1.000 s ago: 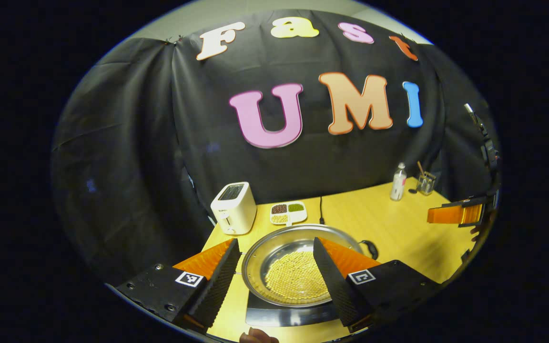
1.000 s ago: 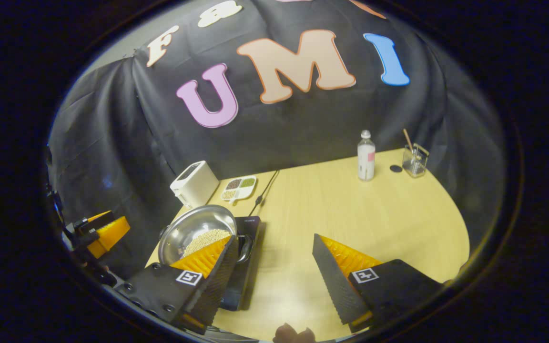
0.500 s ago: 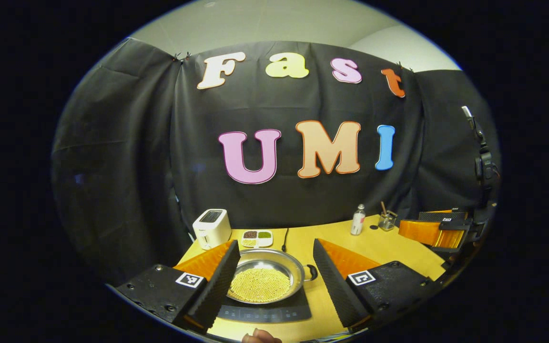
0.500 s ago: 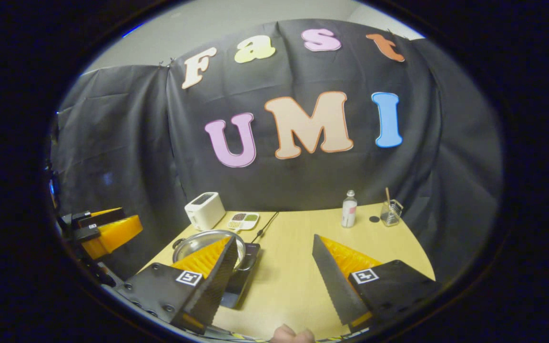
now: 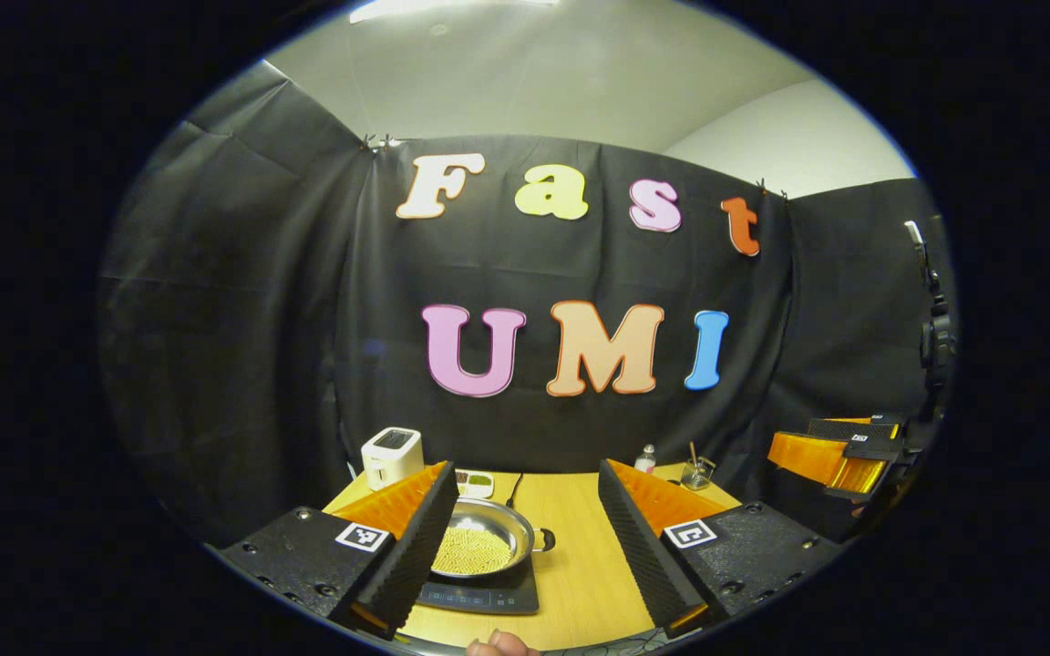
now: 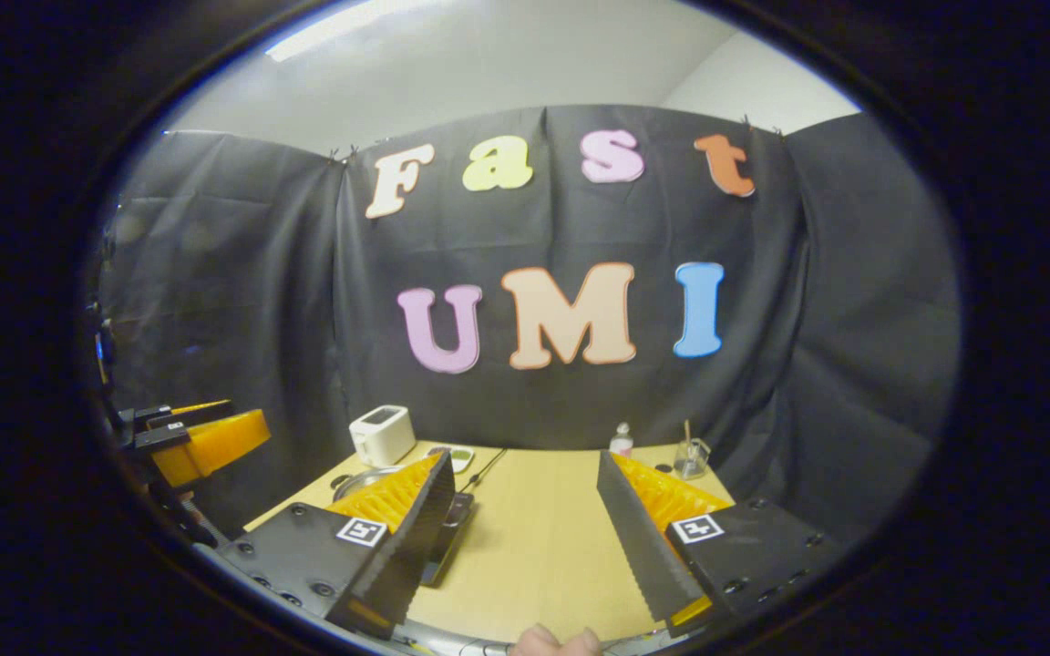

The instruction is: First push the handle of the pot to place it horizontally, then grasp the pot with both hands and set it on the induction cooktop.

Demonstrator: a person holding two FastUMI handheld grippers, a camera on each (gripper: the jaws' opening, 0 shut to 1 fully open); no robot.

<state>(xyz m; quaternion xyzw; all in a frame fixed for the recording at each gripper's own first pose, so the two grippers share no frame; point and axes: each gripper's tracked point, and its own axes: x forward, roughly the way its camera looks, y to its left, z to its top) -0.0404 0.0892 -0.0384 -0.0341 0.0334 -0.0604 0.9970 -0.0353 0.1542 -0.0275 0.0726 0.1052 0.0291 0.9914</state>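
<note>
silver pot (image 5: 479,538) — yellow grains, white toaster (image 5: 390,456), light wood table (image 5: 580,565)

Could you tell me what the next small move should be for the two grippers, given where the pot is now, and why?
Probably none toward the pot: it already sits on the induction cooktop, a handle sticking out sideways. The left gripper and right gripper are both open, empty and short of it. I would simply ease both a little further back and stop.

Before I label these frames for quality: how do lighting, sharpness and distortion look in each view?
Left gripper view: evenly lit, sharp, a ceiling light glaring at the top, the pot small but crisp; fisheye bends the table. Right gripper view: similar light strip, no motion blur, edges darker.
</note>
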